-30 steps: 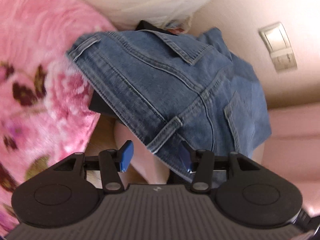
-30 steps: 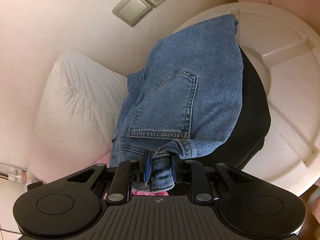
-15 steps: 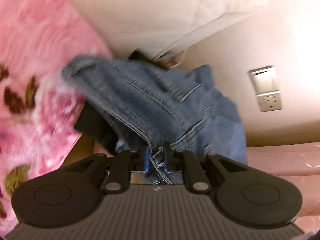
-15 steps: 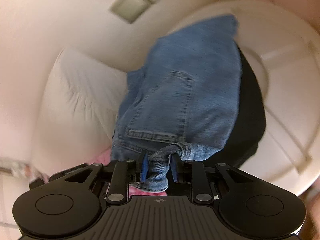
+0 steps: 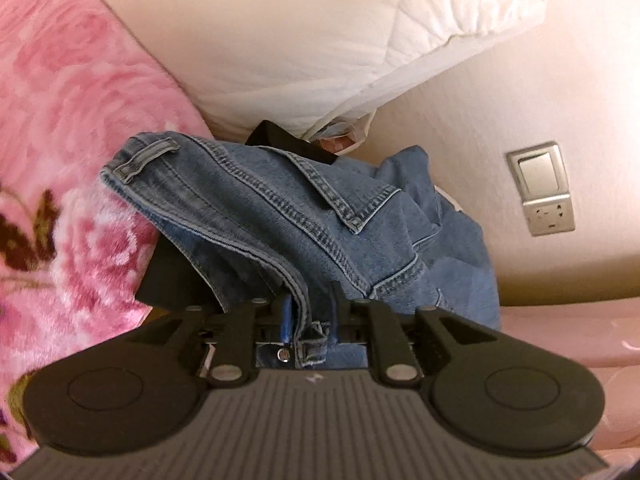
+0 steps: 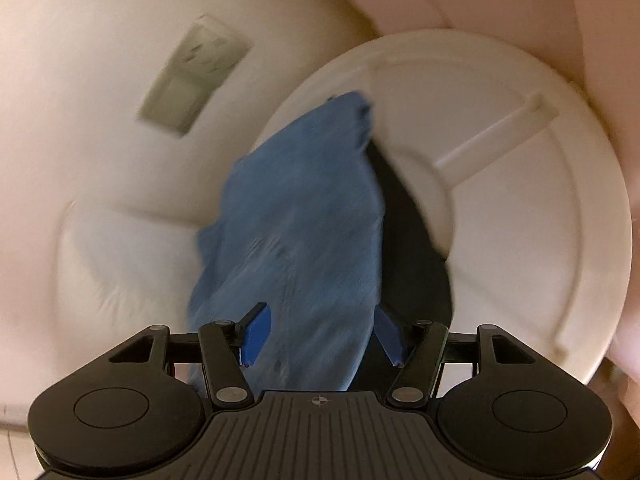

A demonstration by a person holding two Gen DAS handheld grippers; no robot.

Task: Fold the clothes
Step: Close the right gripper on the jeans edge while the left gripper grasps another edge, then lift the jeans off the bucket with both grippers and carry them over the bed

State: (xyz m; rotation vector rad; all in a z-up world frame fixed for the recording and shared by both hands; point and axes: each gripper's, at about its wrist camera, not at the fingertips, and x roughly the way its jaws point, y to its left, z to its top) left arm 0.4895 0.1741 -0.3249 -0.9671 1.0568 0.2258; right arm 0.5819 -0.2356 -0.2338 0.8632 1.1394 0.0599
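A pair of blue denim jeans (image 5: pixel 280 216) lies bunched over a black garment (image 5: pixel 168 280). My left gripper (image 5: pixel 308 316) is shut on the jeans' waistband edge, with denim pinched between the blue pads. In the right wrist view the jeans (image 6: pixel 304 232) are blurred and lie on the black garment (image 6: pixel 416 264) on a round white table (image 6: pixel 520 200). My right gripper (image 6: pixel 320 332) is open, its blue pads on either side of the denim and apart from it.
A pink floral blanket (image 5: pixel 72 160) is at the left. A white pillow (image 5: pixel 320 32) leans on the wall behind the jeans. A wall switch and socket (image 5: pixel 540 192) is at the right, and shows in the right wrist view (image 6: pixel 192 80) too.
My left gripper closed on the jeans' waistband and pulled it in. My right gripper let go of the denim fold and opened; its view swung and blurred.
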